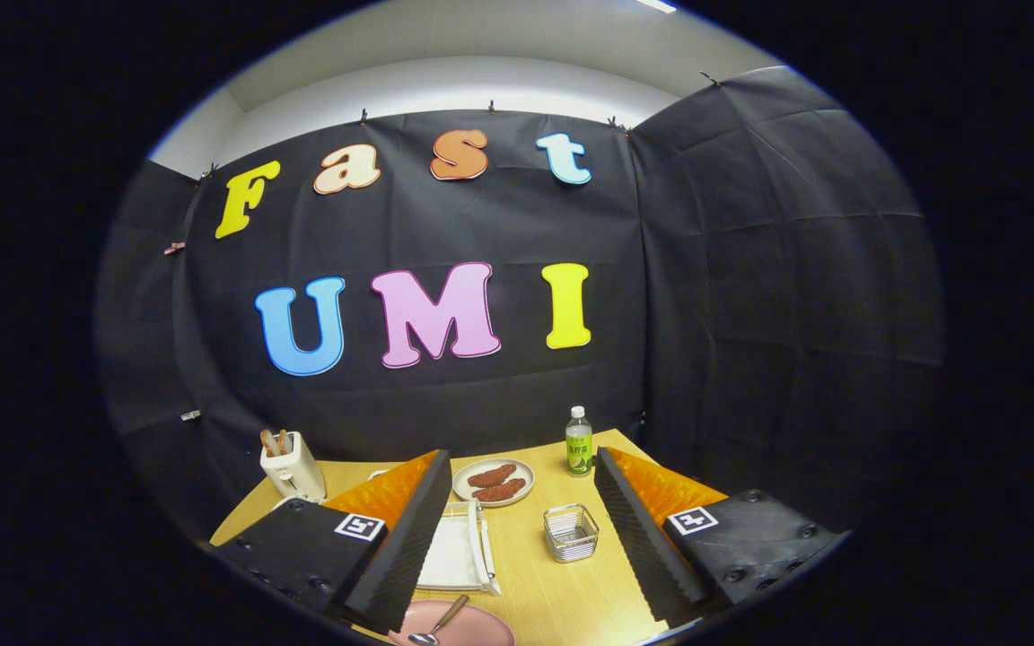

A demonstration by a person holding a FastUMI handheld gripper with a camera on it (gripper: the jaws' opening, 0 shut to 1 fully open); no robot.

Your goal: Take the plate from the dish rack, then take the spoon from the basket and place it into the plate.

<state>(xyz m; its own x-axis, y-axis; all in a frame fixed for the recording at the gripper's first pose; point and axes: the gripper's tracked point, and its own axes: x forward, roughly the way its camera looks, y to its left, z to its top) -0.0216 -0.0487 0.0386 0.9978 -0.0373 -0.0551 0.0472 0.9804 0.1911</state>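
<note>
Already our hand-held gripper (517, 538) hangs with its ridged foam fingers (409, 538) spread wide and nothing between them, tilted up toward the booth wall. Down at 6 o'clock, nearer than the fingertips, the pink plate (481, 624) lies flat on the wooden surface (562, 592) with the metal spoon (436, 626) resting in it, bowl low and handle slanting toward 1 o'clock; we judge the task finished and the gripper clear of the dish. Just beyond the plate stands the white dish rack (456, 549), beside the left finger. Between the fingers sits the small wire basket (571, 531). At 12 o'clock, farther off, a round dish of reddish food (494, 482) and a green-labelled bottle (579, 441) stand; a white toaster (291, 467) sits at 10 o'clock.
</note>
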